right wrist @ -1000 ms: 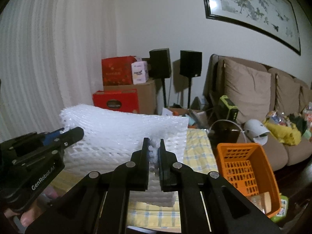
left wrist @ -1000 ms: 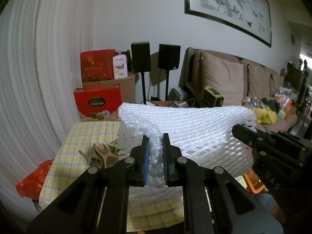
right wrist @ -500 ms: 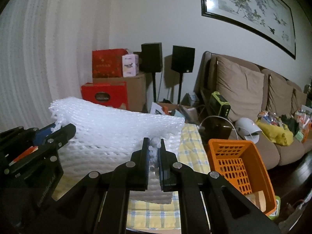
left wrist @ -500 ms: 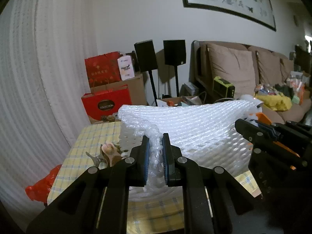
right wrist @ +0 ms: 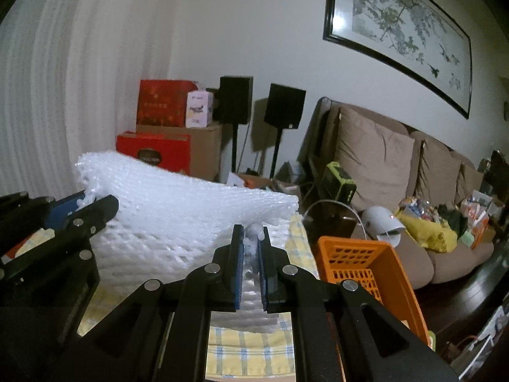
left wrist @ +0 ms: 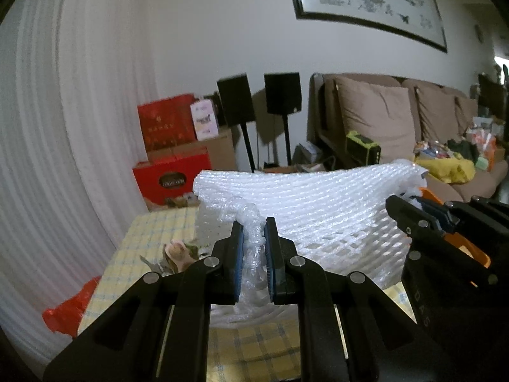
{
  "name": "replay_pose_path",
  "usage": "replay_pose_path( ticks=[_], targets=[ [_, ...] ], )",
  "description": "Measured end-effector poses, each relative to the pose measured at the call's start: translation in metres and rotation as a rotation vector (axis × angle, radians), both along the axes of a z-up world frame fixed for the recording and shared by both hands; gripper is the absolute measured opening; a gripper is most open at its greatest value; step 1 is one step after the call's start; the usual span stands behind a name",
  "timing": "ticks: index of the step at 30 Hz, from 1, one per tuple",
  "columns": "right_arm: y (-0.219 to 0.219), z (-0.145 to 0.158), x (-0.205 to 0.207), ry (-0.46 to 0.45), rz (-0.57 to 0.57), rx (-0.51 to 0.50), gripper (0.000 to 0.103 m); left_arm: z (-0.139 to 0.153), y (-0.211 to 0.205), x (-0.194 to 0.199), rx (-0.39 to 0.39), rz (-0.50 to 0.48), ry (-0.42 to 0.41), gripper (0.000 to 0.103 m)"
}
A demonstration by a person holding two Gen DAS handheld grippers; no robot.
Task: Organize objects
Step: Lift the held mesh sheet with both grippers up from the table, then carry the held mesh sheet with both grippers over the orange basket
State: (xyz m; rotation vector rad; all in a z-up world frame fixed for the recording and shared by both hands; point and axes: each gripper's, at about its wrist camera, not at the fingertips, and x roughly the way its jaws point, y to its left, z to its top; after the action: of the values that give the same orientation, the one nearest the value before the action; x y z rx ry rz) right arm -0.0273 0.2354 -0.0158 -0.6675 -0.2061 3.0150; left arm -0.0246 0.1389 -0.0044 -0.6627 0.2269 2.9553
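Both grippers pinch the white foam net sheet [left wrist: 318,210]: the left gripper [left wrist: 254,242] holds one bunched corner low in the middle of the frame, and the right gripper [right wrist: 251,248] holds the other. The sheet hangs spread over the checked surface [left wrist: 152,232]. To fold it well, both hands should probably move together and keep the edges lined up. An orange basket [right wrist: 366,264] waits at lower right.

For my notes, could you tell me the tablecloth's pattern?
The tablecloth is yellow-and-white check with blue lines, clearest in the right wrist view.
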Motion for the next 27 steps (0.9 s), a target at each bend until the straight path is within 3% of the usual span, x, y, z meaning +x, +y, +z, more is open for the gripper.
replay_pose_path(
  ticks=[9,19,22,27],
  targets=[
    [0.025,0.01,0.014,0.032,-0.022,-0.049,0.007,0.012,0.019,0.014,0.005,-0.011,0.051,0.011],
    [0.047,0.016,0.021,0.049,-0.056,-0.089,0.007,0.02,0.036,0.017,0.036,0.005,0.053,0.012],
    [0.059,0.023,0.023,0.061,-0.09,-0.126,0.007,0.03,0.051,0.016,0.026,-0.003,0.067,0.012],
    [0.091,0.051,0.032,0.076,-0.142,-0.156,0.007,0.059,0.077,0.031,0.08,-0.056,0.12,0.011]
  ],
)
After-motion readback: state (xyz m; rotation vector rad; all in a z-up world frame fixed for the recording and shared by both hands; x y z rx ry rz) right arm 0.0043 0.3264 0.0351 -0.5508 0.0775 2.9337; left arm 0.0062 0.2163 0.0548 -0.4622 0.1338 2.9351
